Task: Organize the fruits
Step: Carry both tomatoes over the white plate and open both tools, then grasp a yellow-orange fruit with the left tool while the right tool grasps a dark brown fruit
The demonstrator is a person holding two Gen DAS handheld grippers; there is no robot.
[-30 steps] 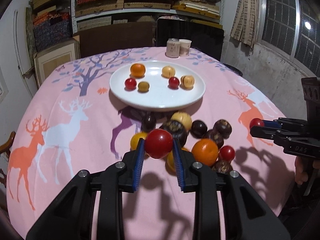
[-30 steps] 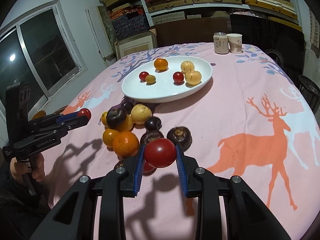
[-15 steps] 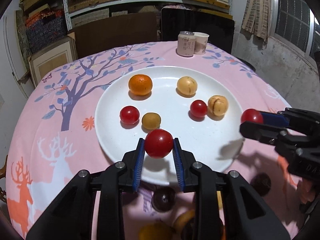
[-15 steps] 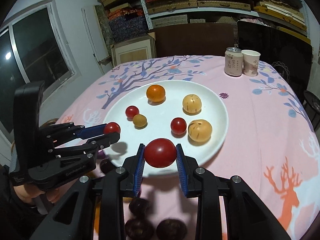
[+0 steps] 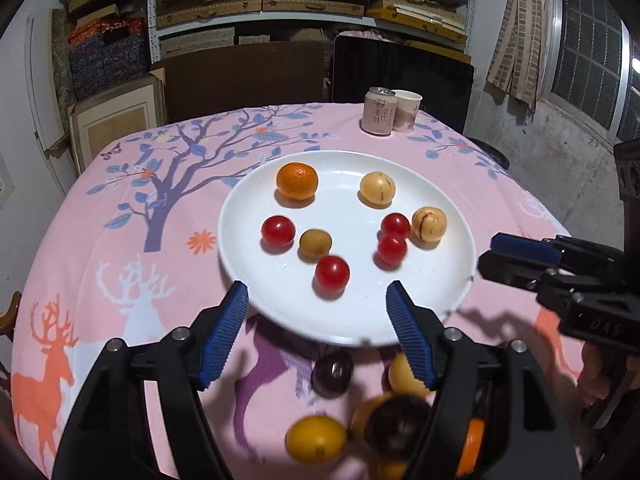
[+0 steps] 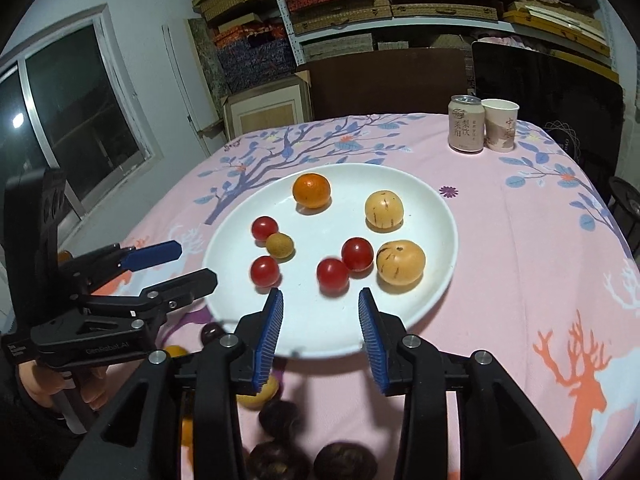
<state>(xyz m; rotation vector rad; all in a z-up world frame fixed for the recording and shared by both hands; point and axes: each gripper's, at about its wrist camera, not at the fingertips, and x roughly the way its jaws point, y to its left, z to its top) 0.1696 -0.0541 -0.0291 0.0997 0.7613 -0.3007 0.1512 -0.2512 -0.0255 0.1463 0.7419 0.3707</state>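
Observation:
A white plate (image 5: pixel 448 292) (image 6: pixel 436 216) holds an orange (image 5: pixel 297 181), two pale round fruits, a small brown fruit and several red tomatoes. My left gripper (image 5: pixel 318 312) is open and empty at the plate's near rim, just behind a red tomato (image 5: pixel 331 274) (image 6: pixel 265 271). My right gripper (image 6: pixel 320 316) is open and empty, just behind another red tomato (image 6: pixel 332 274) (image 5: pixel 392 249). Each gripper shows in the other's view, open: the right one (image 5: pixel 500 254), the left one (image 6: pixel 188 264). Loose dark and yellow fruits (image 5: pixel 332 372) (image 6: pixel 276 416) lie on the cloth below both grippers.
A drink can (image 5: pixel 378 116) (image 6: pixel 465 124) and a paper cup (image 5: pixel 406 110) (image 6: pixel 500 125) stand at the table's far edge. The table has a pink deer-print cloth (image 5: pixel 132 272). Shelves with boxes and dark boards stand behind.
Both grippers have opened and each let go of its red tomato, which now lies on the plate. Both grippers have drawn back slightly toward the plate's near rim.

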